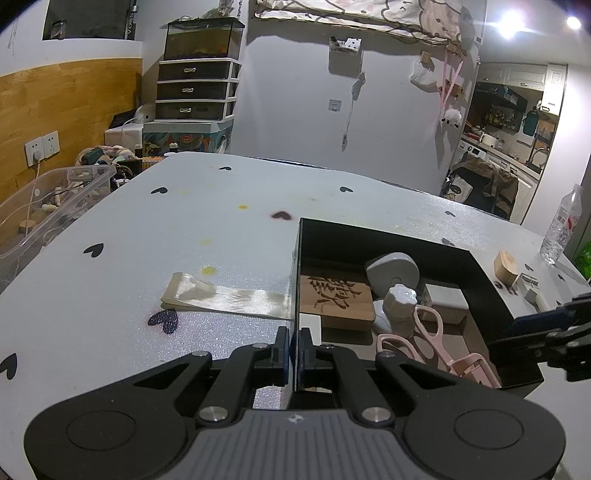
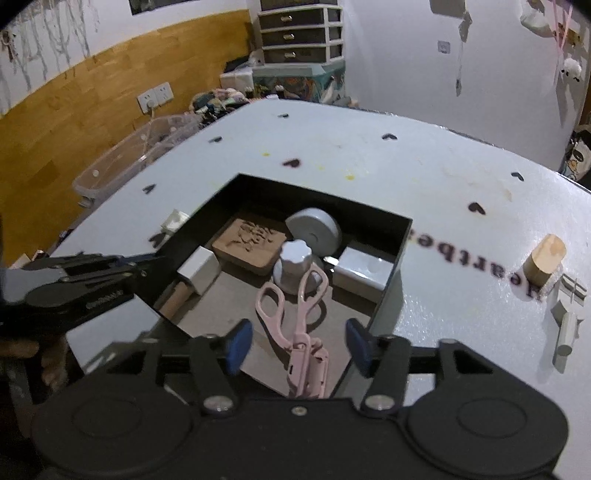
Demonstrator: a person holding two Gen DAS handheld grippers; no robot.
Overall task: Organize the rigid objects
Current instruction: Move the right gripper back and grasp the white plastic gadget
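A lived-in home, a general room. Ahead of the left claw [image 1: 294, 354], past the heart-print table [image 1: 221, 229], a fish tank [image 1: 203, 38] tops stacked plastic drawers [image 1: 195, 90]. Wood wall panelling with sockets [image 1: 42, 147] to its left. Far right, a doorway opens on a kitchen [image 1: 513, 122]. Cartoon fabric [image 1: 354, 14] hangs above.

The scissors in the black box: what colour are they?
Pale pink scissors; the right wrist view shows them best.
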